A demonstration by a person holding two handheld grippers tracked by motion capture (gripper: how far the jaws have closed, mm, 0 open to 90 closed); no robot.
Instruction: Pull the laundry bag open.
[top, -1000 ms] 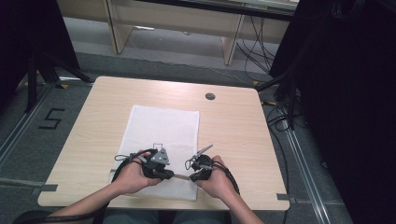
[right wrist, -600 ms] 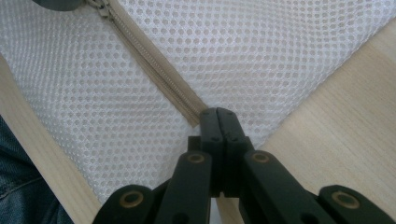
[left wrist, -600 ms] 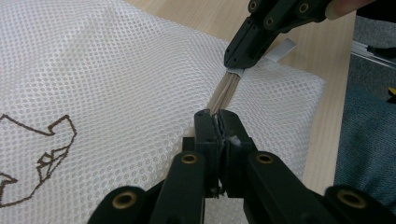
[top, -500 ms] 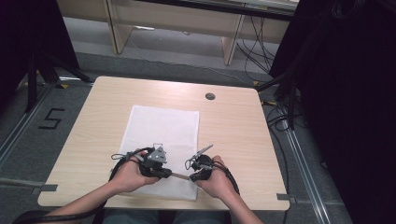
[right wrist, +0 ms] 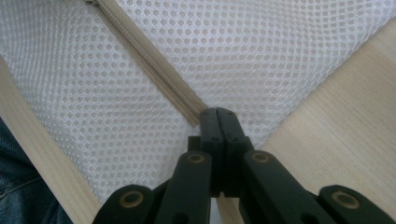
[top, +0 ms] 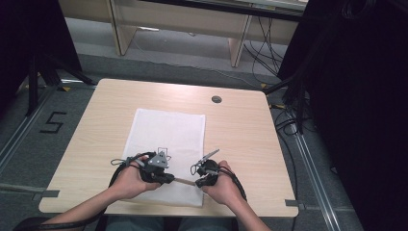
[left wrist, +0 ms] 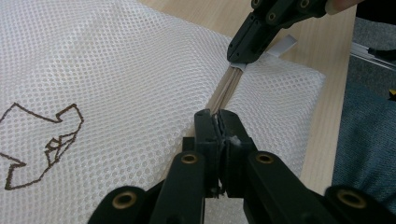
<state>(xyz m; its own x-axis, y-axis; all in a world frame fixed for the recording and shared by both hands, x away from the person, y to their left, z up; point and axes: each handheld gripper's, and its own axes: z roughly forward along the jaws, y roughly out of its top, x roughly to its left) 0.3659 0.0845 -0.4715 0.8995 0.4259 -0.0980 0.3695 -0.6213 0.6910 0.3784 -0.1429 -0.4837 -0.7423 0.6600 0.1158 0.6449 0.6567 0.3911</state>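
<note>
Seen from the high view, a white mesh bag point(top: 166, 151) lies flat on the pale wooden surface point(top: 240, 130), its near edge toward six o'clock, where a person's two hands meet over it. The left gripper point(top: 166, 177) sits at about seven o'clock of the bag and the right gripper point(top: 201, 181) at about five o'clock, with a tan zipper point(top: 184, 181) stretched between them. In the left gripper view, the left gripper point(left wrist: 218, 125) has its jaws pressed together on the near end of the zipper point(left wrist: 225, 91), which runs off toward one o'clock to the right gripper point(left wrist: 240, 60), clamped on the far end beside a small white tab point(left wrist: 282, 45); a brown outline drawing point(left wrist: 44, 140) marks the mesh at nine o'clock. In the right gripper view, the right gripper point(right wrist: 218, 116) has its jaws closed tight on the end of the zipper point(right wrist: 149, 60), which leads away toward eleven o'clock across the mesh bag point(right wrist: 261, 56), with bare wood at four o'clock.
</note>
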